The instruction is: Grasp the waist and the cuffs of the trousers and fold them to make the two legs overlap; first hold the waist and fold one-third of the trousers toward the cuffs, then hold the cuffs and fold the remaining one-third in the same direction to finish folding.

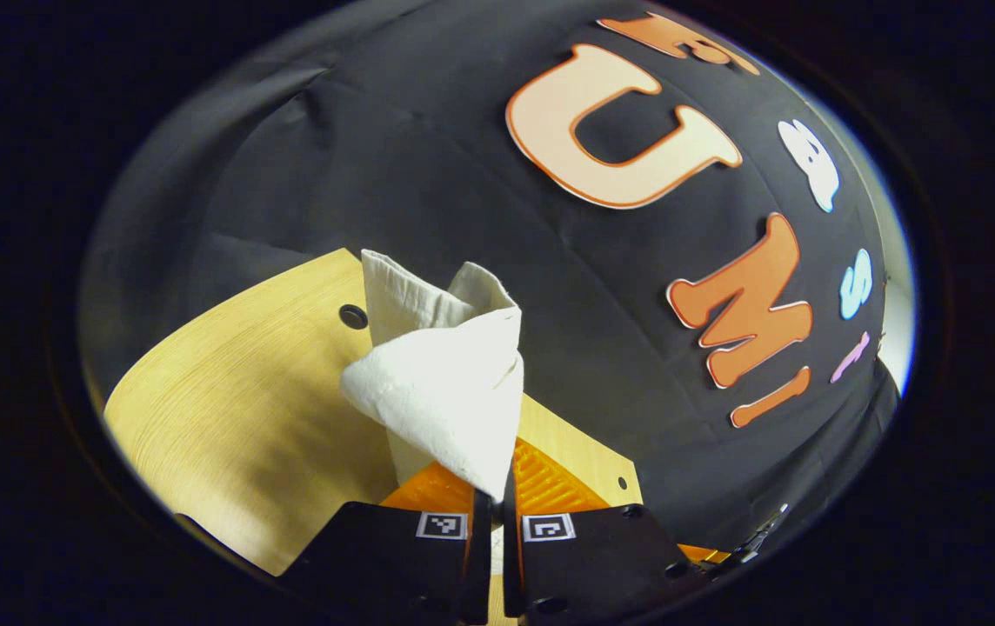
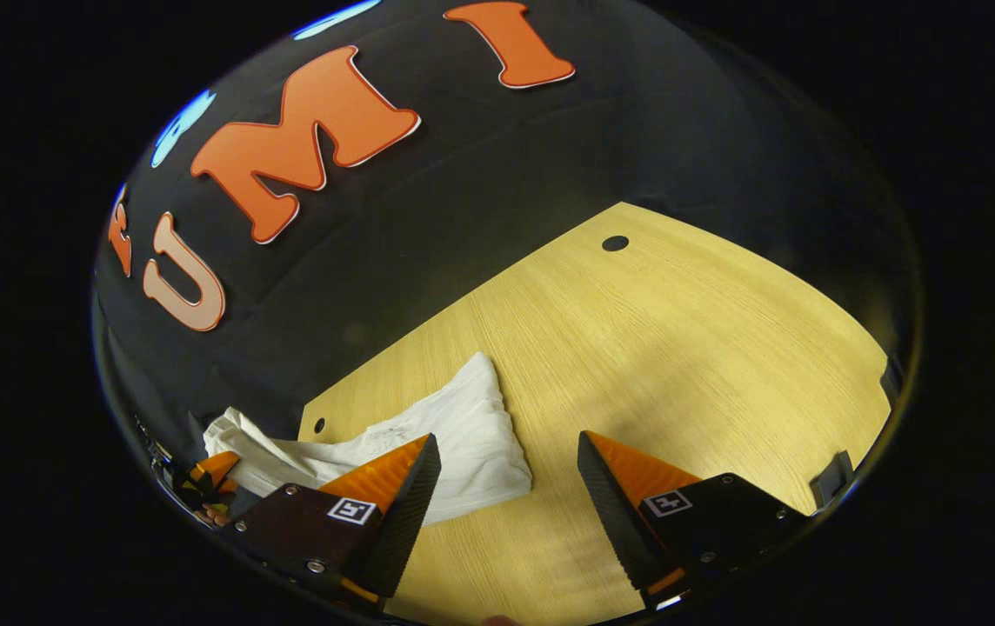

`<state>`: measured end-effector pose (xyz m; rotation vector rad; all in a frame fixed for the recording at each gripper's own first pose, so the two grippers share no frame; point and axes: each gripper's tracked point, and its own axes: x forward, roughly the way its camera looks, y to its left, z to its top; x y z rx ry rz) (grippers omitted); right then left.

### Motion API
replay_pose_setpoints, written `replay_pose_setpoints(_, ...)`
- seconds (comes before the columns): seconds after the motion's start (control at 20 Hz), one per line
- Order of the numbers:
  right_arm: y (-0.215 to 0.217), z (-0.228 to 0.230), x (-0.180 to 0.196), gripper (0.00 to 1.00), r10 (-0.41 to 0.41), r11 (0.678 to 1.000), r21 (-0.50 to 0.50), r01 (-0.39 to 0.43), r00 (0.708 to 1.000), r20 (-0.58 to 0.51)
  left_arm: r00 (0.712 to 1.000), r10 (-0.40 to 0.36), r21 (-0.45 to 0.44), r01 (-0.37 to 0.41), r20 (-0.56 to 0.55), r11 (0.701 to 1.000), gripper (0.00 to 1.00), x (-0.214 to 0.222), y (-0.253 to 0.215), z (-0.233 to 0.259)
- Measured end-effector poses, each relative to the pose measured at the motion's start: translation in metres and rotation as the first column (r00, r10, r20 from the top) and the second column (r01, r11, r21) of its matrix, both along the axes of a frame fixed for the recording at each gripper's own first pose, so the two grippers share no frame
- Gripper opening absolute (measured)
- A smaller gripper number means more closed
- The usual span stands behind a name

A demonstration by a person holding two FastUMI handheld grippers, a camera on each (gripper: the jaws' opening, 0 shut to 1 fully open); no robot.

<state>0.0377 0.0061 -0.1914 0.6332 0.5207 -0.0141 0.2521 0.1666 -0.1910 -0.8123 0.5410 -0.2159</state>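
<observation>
In the left gripper view, the left gripper (image 1: 490,509) is sitting at the bottom centre of the frame, its jaws clenching a bunched corner of the white trousers (image 1: 445,391), which are rising in a crumpled peak above the wooden table (image 1: 245,417). In the right gripper view, the right gripper (image 2: 506,487) is hovering over the table with jaws spread wide, grasping nothing; the trousers are trailing from lower centre toward the lower left edge, where the other gripper is holding them.
</observation>
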Motion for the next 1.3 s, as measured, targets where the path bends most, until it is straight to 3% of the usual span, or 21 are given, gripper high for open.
replay_pose_setpoints(0.3,-0.035,-0.003,-0.006,0.95,-0.017,1.0,0.017,0.017,1.0,0.0,0.995,-0.1,0.042,0.099,0.013,0.994,0.09,0.013,-0.085,0.014)
replay_pose_setpoints(0.9,-0.094,-0.017,-0.008,0.95,-0.03,0.999,0.037,0.03,1.0,-0.008,0.963,-0.255,0.096,0.263,-0.09,0.96,0.1,0.011,-0.259,-0.016)
replay_pose_setpoints(1.1,-0.108,-0.022,-0.009,0.95,-0.026,0.999,0.042,0.027,1.0,-0.01,0.934,-0.326,0.116,0.343,-0.148,0.932,0.1,-0.003,-0.299,-0.041)
replay_pose_setpoints(1.25,-0.119,-0.028,-0.01,0.95,-0.014,0.999,0.038,0.014,1.0,-0.014,0.893,-0.405,0.132,0.433,-0.196,0.892,0.07,-0.025,-0.332,-0.059)
replay_pose_setpoints(1.3,-0.121,-0.029,-0.009,0.95,-0.008,0.999,0.038,0.009,1.0,-0.012,0.882,-0.429,0.127,0.456,-0.196,0.881,0.11,-0.034,-0.343,-0.061)
